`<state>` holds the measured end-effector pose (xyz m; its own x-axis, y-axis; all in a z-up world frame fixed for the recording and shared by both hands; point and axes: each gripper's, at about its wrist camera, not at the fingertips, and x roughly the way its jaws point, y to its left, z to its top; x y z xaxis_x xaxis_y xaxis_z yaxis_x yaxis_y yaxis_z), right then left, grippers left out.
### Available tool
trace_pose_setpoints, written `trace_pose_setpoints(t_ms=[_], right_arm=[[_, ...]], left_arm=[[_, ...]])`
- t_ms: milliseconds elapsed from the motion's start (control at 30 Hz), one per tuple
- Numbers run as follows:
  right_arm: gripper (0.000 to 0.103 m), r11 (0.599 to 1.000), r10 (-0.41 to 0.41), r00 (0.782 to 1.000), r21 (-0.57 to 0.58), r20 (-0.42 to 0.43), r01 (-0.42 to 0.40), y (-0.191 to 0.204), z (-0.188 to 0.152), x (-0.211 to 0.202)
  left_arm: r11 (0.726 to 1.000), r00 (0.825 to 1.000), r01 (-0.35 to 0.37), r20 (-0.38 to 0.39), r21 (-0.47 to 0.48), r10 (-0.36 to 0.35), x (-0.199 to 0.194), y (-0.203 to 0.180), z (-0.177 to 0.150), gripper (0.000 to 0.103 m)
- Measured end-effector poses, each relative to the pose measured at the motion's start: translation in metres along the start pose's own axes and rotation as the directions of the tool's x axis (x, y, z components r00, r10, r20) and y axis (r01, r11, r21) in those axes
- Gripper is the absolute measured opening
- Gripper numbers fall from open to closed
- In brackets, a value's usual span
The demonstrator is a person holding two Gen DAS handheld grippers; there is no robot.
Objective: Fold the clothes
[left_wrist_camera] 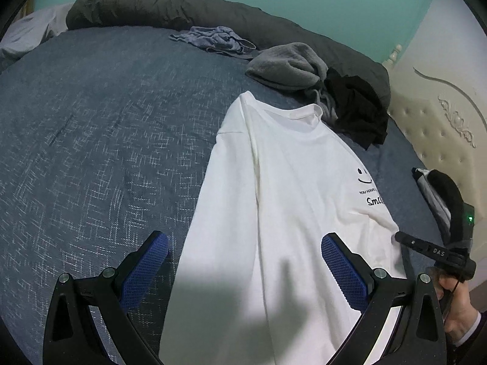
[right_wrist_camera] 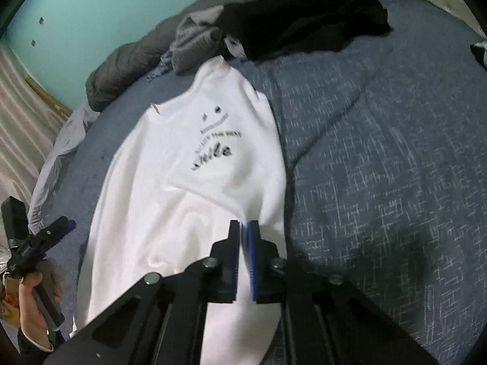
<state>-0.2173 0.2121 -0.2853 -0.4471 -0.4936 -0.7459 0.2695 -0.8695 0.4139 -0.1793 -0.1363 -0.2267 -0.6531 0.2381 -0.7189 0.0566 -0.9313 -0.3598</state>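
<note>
A white T-shirt [left_wrist_camera: 289,182] with a smiley print and the word "Smile" [right_wrist_camera: 213,152] lies flat on the blue bed cover [left_wrist_camera: 91,137], collar pointing away from me. My left gripper [left_wrist_camera: 243,238] hangs open over the shirt's lower left part, one blue pad [left_wrist_camera: 152,261] over the cover and the other over the cloth. My right gripper [right_wrist_camera: 243,223] is shut on the shirt's right edge, with a thin strip of white cloth between its pads. In the left wrist view its tip [left_wrist_camera: 401,237] meets that same edge. A hand [right_wrist_camera: 30,298] holds the left gripper [right_wrist_camera: 65,223] at the shirt's left side.
Beyond the collar lie a grey garment [left_wrist_camera: 286,67] and a black garment [left_wrist_camera: 356,109]. A crumpled blue-grey piece [left_wrist_camera: 213,38] and a rolled dark quilt [left_wrist_camera: 152,3] sit along the far side. A cream padded headboard [left_wrist_camera: 441,106] bounds the right; a black-and-white item [left_wrist_camera: 432,188] lies near it.
</note>
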Motion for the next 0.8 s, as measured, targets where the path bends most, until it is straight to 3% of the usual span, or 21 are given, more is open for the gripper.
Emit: trace_pose_setpoints(t_ms=[367,533,633,800], right_arm=[[0.001,0.988,0.128,0.992,-0.091,-0.005,-0.128,0.057,0.002,-0.001],[0.001,0.973,0.194,0.980,-0.117,-0.053,-0.199,0.089,0.001,0.015],[0.001,0.960,0.217,0.968,-0.153,-0.125,-0.235,0.107,-0.003,0.031],[0.005,0.958,0.227,0.958,-0.138,-0.176,-0.252,0.109,-0.003,0.036]], left_arm=[[0.999,1.000,0.022,0.019,-0.023,-0.022,-0.007,0.004,0.002,0.103],[0.999,0.999,0.028,0.020,-0.032,-0.028,-0.008,0.007,0.003,0.103],[0.999,0.999,0.032,0.015,-0.038,-0.031,-0.006,0.008,0.003,0.103],[0.998,0.999,0.038,0.012,-0.047,-0.037,-0.006,0.011,0.002,0.103]])
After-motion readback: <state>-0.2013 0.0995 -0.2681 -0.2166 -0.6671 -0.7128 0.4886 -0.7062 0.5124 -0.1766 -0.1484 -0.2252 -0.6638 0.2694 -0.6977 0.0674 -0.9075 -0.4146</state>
